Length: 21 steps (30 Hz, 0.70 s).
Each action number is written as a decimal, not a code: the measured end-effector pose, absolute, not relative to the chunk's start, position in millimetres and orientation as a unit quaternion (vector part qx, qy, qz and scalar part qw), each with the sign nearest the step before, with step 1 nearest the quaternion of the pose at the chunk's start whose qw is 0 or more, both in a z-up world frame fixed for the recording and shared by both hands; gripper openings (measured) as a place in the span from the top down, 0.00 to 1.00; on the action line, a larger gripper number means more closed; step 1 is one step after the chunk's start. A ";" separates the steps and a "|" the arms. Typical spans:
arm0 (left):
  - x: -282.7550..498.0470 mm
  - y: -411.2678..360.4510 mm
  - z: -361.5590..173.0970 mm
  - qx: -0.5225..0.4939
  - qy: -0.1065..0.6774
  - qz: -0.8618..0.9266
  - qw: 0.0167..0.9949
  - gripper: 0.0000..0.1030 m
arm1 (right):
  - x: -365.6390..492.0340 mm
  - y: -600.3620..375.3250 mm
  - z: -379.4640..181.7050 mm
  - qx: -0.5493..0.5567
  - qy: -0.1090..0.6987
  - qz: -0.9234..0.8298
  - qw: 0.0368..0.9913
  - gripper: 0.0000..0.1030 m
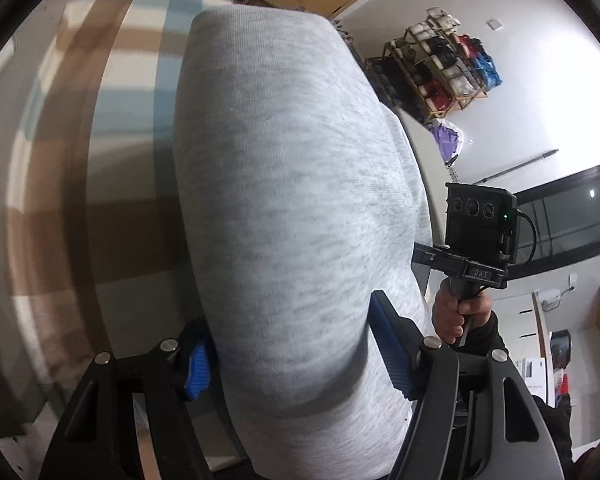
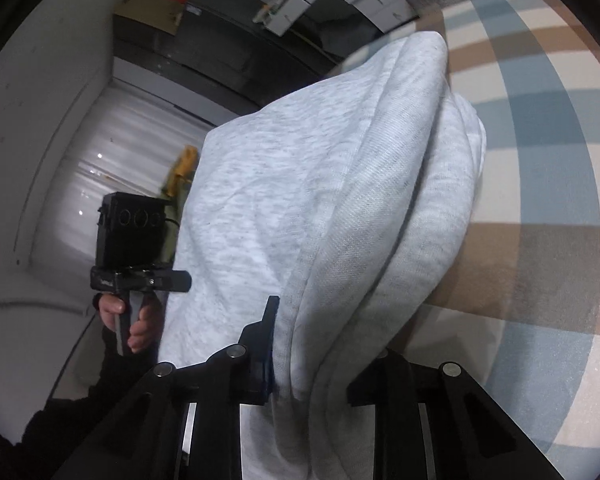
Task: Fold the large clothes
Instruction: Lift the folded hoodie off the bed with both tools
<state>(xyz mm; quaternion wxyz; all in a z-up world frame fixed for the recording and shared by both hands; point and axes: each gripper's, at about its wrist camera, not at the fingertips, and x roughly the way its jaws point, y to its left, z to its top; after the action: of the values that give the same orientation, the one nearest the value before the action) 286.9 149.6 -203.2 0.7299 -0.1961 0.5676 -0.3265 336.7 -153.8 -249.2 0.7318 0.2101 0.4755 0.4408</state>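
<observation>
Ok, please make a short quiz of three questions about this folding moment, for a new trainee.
1. True or false: both grippers grip the grey garment.
2. What lies under the garment? A) checked cloth B) bare wood C) tiles
3. Fill in: the finger pads of the left gripper are ____ in colour.

Key: 1 true: the right gripper also clamps the fabric. 2 A, the checked cloth. 3 blue.

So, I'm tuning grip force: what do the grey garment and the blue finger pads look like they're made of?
The grey garment looks like heathered cotton-type jersey or sweatshirt knit: fine ribbed weave, matte, soft rounded folds. The blue pads on the left gripper's fingers look like ridged rubber or plastic, with a moulded texture; which one is unclear.
</observation>
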 end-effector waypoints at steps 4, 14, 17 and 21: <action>286.8 151.1 -171.1 -0.191 0.578 -0.316 0.728 0.37 | 337.7 -154.1 -216.9 0.206 0.465 0.446 0.736 0.77; 276.9 224.2 -77.3 -0.226 0.554 -0.282 0.750 0.37 | 343.5 -85.5 -101.0 0.175 0.438 0.484 0.737 0.77; 272.9 270.6 -52.3 -0.247 0.547 -0.251 0.759 0.37 | 352.2 -47.9 -78.2 0.166 0.445 0.499 0.725 0.77; 263.3 339.7 -36.1 -0.280 0.527 -0.210 0.774 0.37 | 373.8 28.4 -60.1 0.190 0.462 0.523 0.690 0.76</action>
<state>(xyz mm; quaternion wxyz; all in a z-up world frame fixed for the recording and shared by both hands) 263.3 339.7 -36.1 0.7744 -0.2798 0.5273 -0.2097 373.8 28.4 -60.1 0.6901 0.1901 0.4625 0.5231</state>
